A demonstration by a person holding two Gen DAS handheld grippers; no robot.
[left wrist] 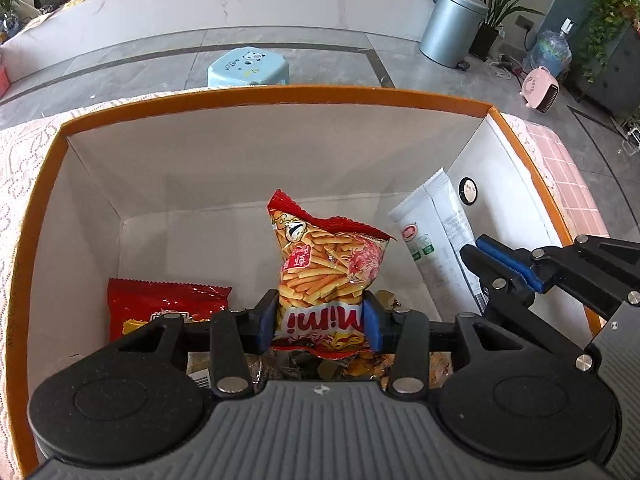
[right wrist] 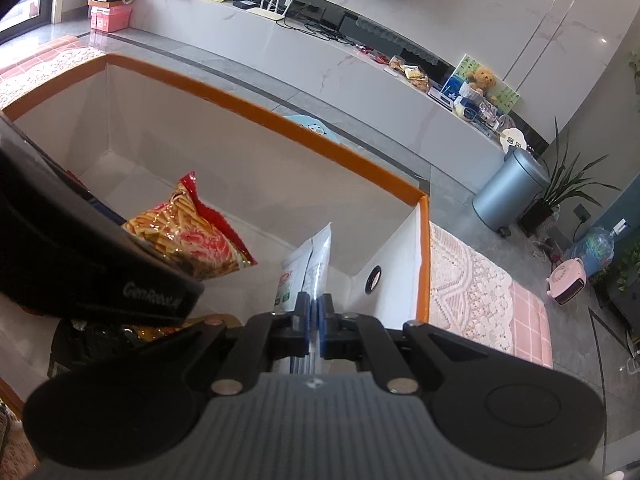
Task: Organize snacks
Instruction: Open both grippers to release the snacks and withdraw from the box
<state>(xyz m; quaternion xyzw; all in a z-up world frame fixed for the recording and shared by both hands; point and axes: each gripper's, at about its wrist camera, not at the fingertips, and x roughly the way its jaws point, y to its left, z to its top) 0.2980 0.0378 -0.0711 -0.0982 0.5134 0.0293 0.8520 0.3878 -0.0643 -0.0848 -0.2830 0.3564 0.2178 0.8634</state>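
Inside the orange-rimmed white cardboard box point(left wrist: 280, 94), the half-open left tongs point(left wrist: 320, 322) bracket the upright red-and-orange crisp packet point(left wrist: 326, 268), long axis pointing away, while the fully closed right tongs point(right wrist: 316, 316) pinch the white sachet point(right wrist: 310, 260) at right.

Orange-rimmed white box point(left wrist: 280, 94); red-and-orange snack bag point(left wrist: 324, 272) (fries pattern); white packet point(left wrist: 432, 232).

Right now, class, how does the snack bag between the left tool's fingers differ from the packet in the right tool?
The fries snack bag is red and orange, puffy and wide; the white packet is pale, flat and narrow. The left tool stands spread around its bag; the right tool is pinched shut on its packet. Both are inside the orange-rimmed box.
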